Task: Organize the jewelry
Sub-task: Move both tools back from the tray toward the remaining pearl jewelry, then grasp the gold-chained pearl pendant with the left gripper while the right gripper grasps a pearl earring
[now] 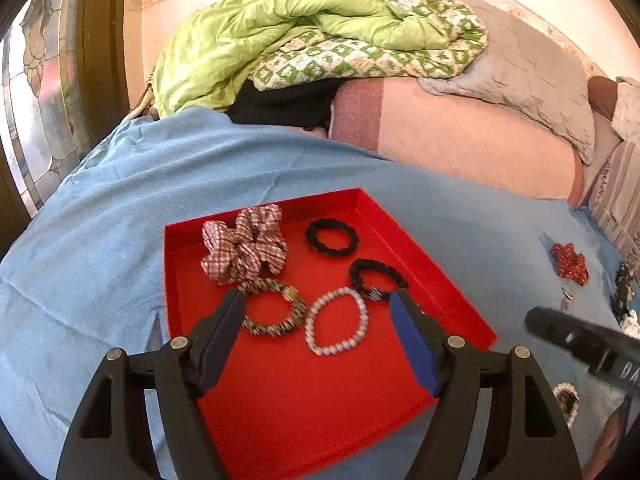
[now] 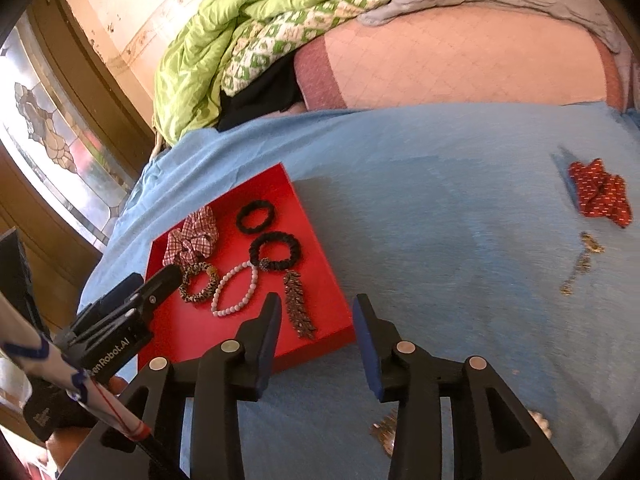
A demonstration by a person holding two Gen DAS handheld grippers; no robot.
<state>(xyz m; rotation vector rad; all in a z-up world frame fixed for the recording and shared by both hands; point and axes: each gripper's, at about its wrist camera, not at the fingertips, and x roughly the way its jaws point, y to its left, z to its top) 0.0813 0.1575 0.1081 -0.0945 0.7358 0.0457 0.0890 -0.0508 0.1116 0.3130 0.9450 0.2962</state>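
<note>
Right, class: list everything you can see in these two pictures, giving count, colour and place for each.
Tray: one, red, on the blue cover.
Checked scrunchie: one, pink and white, far left of tray.
Black hair ties: two, far right of tray.
Mottled bracelet: one, brown and cream, middle of tray.
Bead bracelet: one, pale, beside the mottled one.
Leaf-shaped piece: one, bronze, near right of tray.
Red scrunchie: one, white-dotted, on the cover, outside tray.
Chain: one, gold, below the red scrunchie.
Blue cover: one, on the bed.
Green quilt: one, heaped behind.
Left gripper: black, blue pads, open over tray.
Right gripper: same, open, empty.
</note>
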